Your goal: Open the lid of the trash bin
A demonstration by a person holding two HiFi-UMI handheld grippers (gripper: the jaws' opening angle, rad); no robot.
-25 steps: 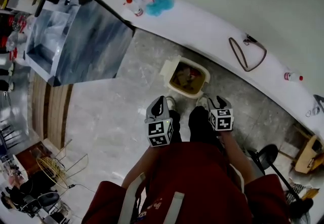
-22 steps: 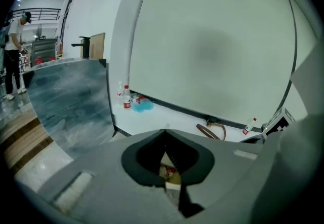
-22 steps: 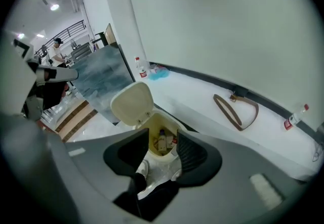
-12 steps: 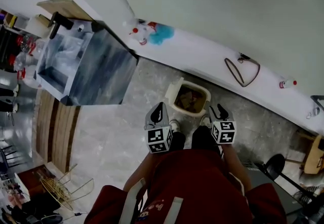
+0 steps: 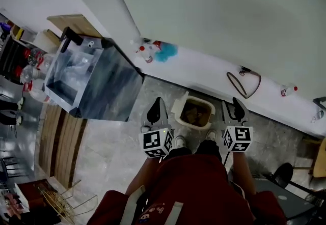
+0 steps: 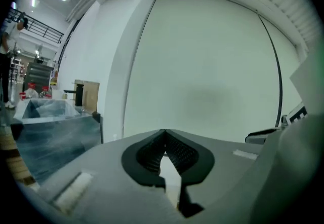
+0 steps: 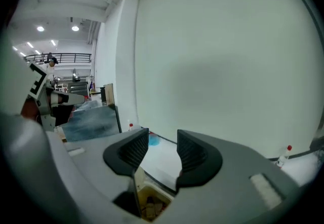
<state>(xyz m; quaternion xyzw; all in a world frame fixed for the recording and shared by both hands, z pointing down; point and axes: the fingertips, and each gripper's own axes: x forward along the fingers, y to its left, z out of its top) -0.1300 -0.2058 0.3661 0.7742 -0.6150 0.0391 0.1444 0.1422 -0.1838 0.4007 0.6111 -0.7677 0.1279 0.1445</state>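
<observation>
1. The trash bin (image 5: 178,109) is a small cream tub with rounded corners. It stands upright on the grey floor (image 5: 122,132), just right of centre in the head view.
2. Its top is uncovered, with brown rubbish showing inside.
3. In the right gripper view, the trash bin (image 7: 159,189) peeks in at the bottom edge, left of centre.

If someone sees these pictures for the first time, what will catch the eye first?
The beige trash bin on the floor by the person's feet, its contents showing. Either side of it are the shut left gripper and open right gripper; a big grey box stands at left.
</observation>
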